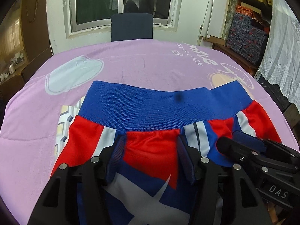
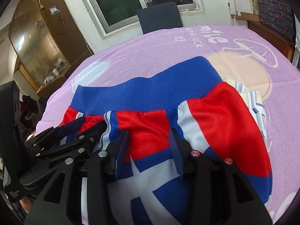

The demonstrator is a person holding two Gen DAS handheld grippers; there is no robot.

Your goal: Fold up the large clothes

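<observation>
Jacket (image 1: pixel 146 110) in red, blue and white lies on the pink blanket (image 1: pixel 37 112), its blue band on the side toward the chair (image 1: pixel 131 27). 2 grippers sit side by side over its near part. Left gripper (image 1: pixel 150 148) has its jaws spread apart, with red cloth between them. Right gripper (image 2: pixel 150 140) looks spread too, cloth between its jaws, though I cannot tell if it pinches.
</observation>
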